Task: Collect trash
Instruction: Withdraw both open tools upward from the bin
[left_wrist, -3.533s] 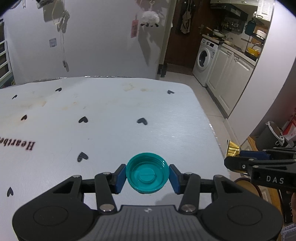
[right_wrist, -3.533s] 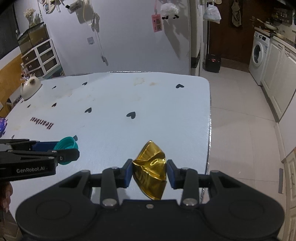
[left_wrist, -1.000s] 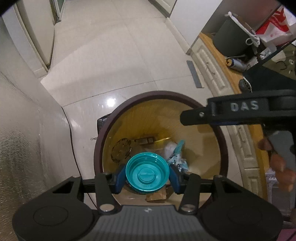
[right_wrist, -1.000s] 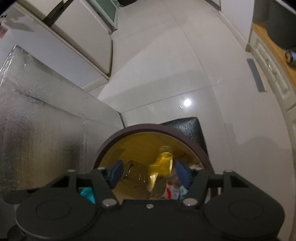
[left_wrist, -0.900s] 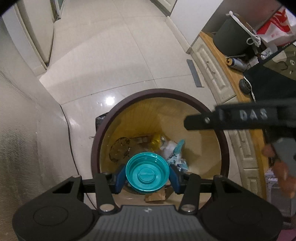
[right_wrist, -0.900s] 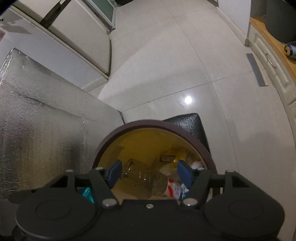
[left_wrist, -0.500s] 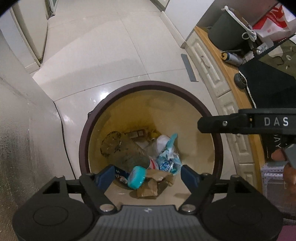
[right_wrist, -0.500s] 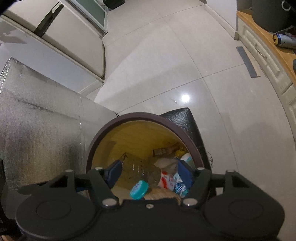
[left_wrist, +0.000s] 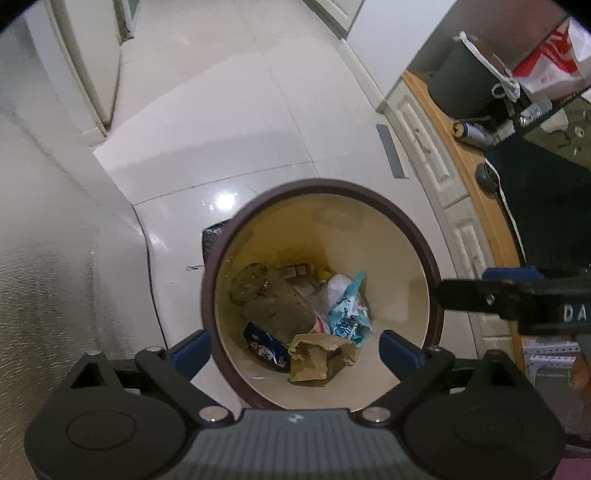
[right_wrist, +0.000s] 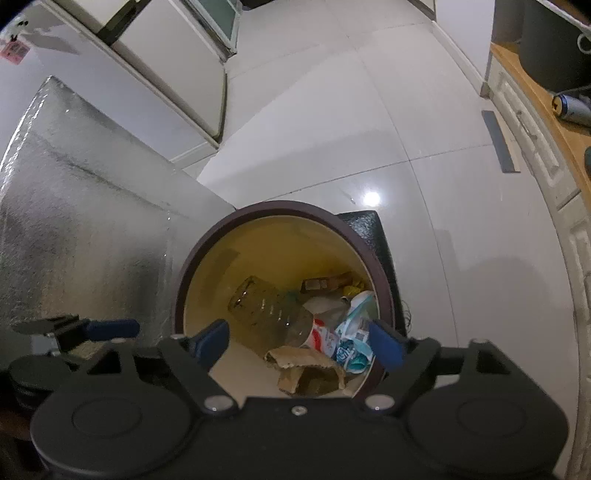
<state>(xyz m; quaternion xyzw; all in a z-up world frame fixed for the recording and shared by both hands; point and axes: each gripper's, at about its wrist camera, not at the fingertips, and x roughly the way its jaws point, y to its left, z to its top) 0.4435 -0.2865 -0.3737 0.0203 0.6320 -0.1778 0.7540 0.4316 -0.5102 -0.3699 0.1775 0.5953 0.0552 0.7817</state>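
Both grippers hang over the bin (left_wrist: 413, 236), pointing down into it. The left gripper (left_wrist: 295, 349) and right gripper (right_wrist: 299, 341) have jaws spreading wide, nothing between them. The trash (left_wrist: 314, 317) sits at the bottom: a clear crushed bottle (right_wrist: 269, 314), torn cardboard (left_wrist: 314, 354), crinkly wrappers (left_wrist: 349, 314). Looks light and floppy; the bottle probably slick, so I'd grab it across the body, wrappers by a bunched fold.
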